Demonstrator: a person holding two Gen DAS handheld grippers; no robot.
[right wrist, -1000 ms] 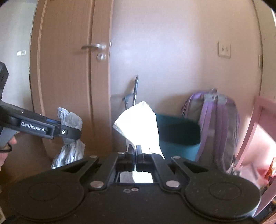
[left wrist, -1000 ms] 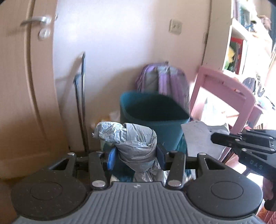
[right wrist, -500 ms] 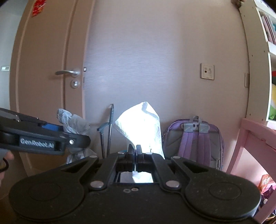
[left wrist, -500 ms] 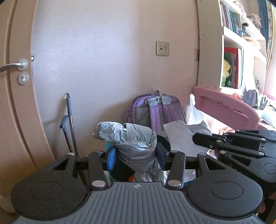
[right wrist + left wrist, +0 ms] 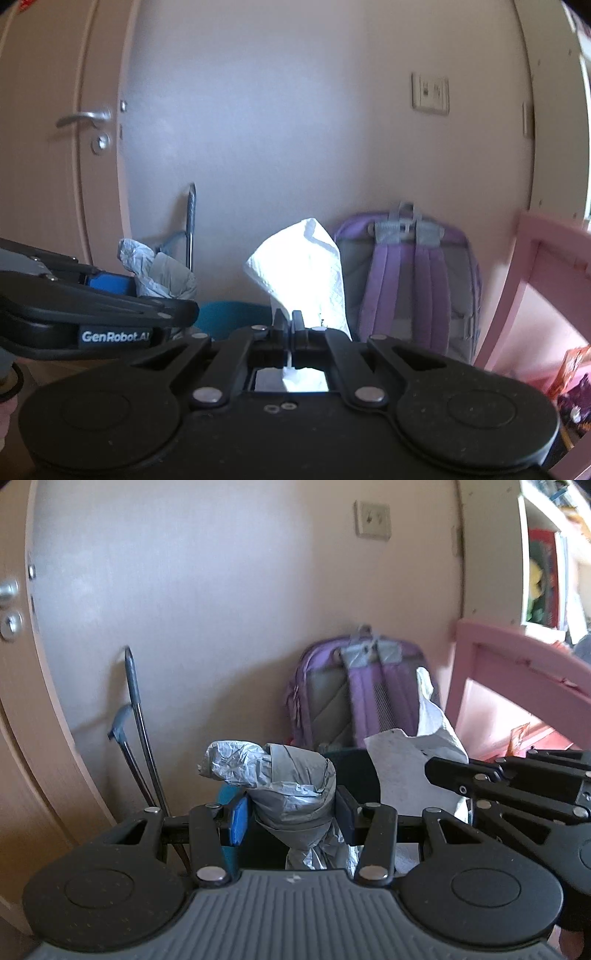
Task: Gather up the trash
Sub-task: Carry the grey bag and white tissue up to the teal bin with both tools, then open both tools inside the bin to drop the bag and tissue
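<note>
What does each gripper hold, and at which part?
Left gripper: crumpled grey bag, around its middle. Right gripper: white paper towel, pinched at its lower end.

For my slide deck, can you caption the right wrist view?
Right gripper pinching a white tissue, left gripper holding a grey wad, teal bin ahead.

A crinkled silver-grey bag [image 5: 291, 786] sat by a white embossed paper towel [image 5: 306, 273], a teal bin [image 5: 231, 317], a purple-and-grey backpack [image 5: 354, 690] and a pink chair [image 5: 517, 675].
</note>
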